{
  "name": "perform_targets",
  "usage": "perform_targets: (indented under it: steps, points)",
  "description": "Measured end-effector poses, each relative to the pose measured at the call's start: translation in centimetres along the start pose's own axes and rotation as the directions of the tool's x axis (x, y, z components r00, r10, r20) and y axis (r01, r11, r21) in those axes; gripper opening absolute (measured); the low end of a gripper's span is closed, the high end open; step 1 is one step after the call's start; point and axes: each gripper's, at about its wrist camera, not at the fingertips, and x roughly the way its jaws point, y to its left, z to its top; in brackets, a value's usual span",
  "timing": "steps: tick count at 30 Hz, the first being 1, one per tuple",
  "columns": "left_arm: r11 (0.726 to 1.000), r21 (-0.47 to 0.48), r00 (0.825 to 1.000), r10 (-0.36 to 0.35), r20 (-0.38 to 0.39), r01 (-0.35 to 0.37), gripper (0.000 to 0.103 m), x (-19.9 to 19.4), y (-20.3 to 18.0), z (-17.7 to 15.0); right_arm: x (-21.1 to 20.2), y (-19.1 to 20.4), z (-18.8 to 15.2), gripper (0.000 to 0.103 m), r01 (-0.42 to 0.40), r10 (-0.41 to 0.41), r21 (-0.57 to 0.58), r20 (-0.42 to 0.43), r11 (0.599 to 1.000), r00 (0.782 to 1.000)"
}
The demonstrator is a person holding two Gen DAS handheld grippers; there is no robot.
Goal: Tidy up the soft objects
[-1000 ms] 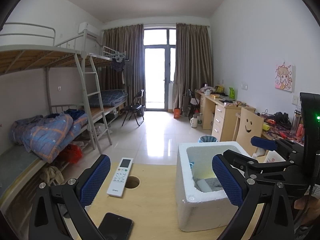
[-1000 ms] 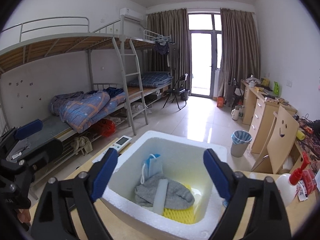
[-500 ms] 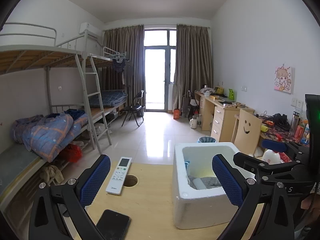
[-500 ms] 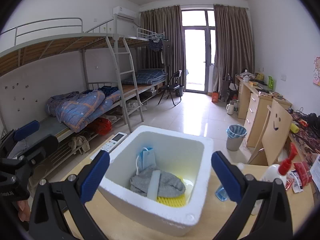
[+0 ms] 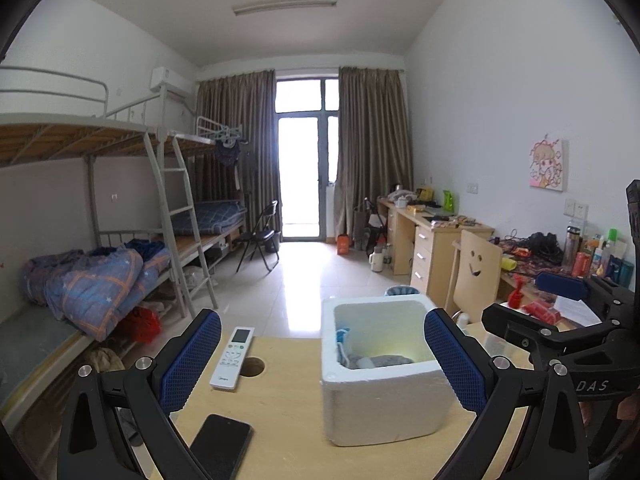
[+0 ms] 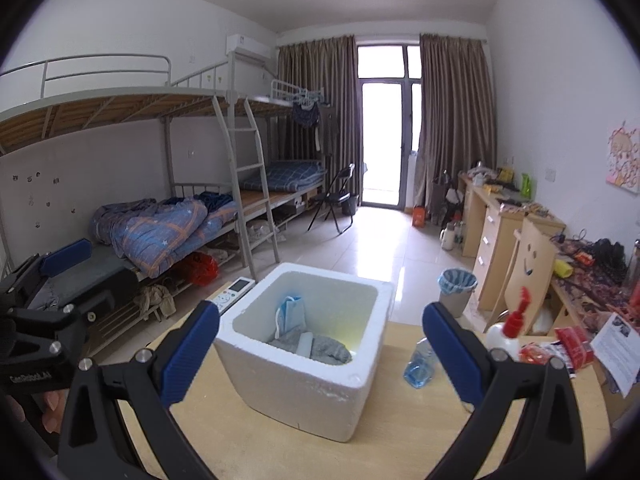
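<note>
Soft items lie in the square white foam box [image 6: 308, 356] on the light wooden tabletop [image 6: 394, 432]: a crumpled grey cloth [image 6: 330, 350], a blue face mask [image 6: 290, 312] leaning on the inner far-left wall, and a pale rolled piece [image 6: 306, 344] resting on the cloth.

Right gripper [image 6: 320, 350], black with blue ribbed pads: jaws spread to full width, nothing between the pads, nothing gripped. The box sits directly ahead of it, framed between both fingers without contact. A clear blue-tinted plastic bottle [image 6: 420, 362] lies just inside the right finger; a white spray bottle with red trigger [image 6: 506, 330] stands beyond that finger.

Left gripper [image 5: 322, 364], same build: jaws wide apart, holding nothing. The box stands ahead and toward its right finger. A white remote control [image 5: 233, 358] lies ahead near the left finger, beside a round hole [image 5: 252, 367] in the tabletop. A black smartphone [image 5: 220, 450] lies closest, low between the fingers.
</note>
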Motion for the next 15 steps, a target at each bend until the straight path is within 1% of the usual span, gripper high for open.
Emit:
perform_targets:
  steps: [7,10,14,15]
  points:
    - [0.999,0.009,0.999,-0.043,0.033,0.043,0.102,-3.0,-1.3,0.1,-4.0,-0.2,-0.3,0.103,0.025,-0.026,0.016,0.059,1.0,0.998]
    - [0.999,0.019,0.998,-0.044,0.048,0.043,0.102,-4.2,-2.1,0.0,-5.2,-0.5,-0.6,0.103,0.038,-0.04,0.024,0.072,0.999,0.997]
    - [0.995,0.028,0.993,-0.1,0.063,0.098,0.102,-5.8,-2.8,-0.1,-6.7,-0.5,-1.0,0.103,0.041,-0.043,0.024,0.088,0.999,0.995]
    - [0.995,0.031,0.992,-0.102,0.07,0.1,0.102,-6.2,-2.9,-0.2,-7.1,-0.4,-1.2,0.103,0.046,-0.048,0.021,0.095,0.999,0.994]
